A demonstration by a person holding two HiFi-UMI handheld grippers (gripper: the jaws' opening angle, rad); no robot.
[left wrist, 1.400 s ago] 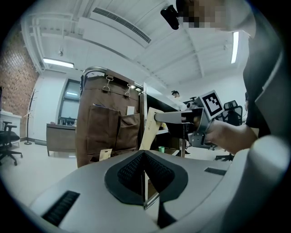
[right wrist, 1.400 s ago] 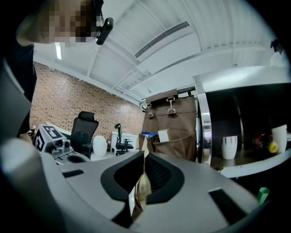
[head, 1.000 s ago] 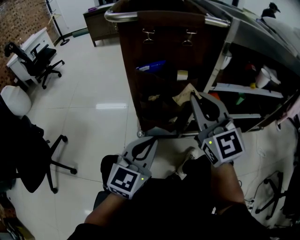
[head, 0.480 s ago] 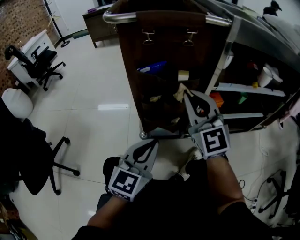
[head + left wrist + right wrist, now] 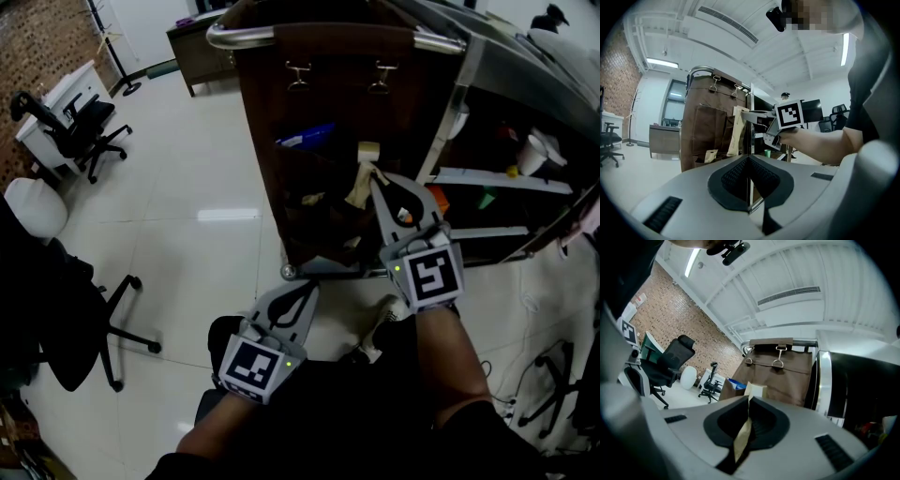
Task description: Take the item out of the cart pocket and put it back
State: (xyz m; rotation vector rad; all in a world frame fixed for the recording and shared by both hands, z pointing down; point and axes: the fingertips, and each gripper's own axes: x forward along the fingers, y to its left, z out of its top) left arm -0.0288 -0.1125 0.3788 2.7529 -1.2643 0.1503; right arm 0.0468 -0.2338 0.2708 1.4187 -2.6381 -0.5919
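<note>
Right gripper view: right tongs (image 5: 749,398) pinch a tan paper packet (image 5: 742,437) (left tongs (image 5: 749,157) closed, empty).

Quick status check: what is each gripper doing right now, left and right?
Left gripper: closed, nothing between its jaws.
Right gripper: closed on a tan paper packet.

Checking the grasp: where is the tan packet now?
Head view, right of centre: tan packet clamped in the right gripper, before the cart's brown pockets.
</note>
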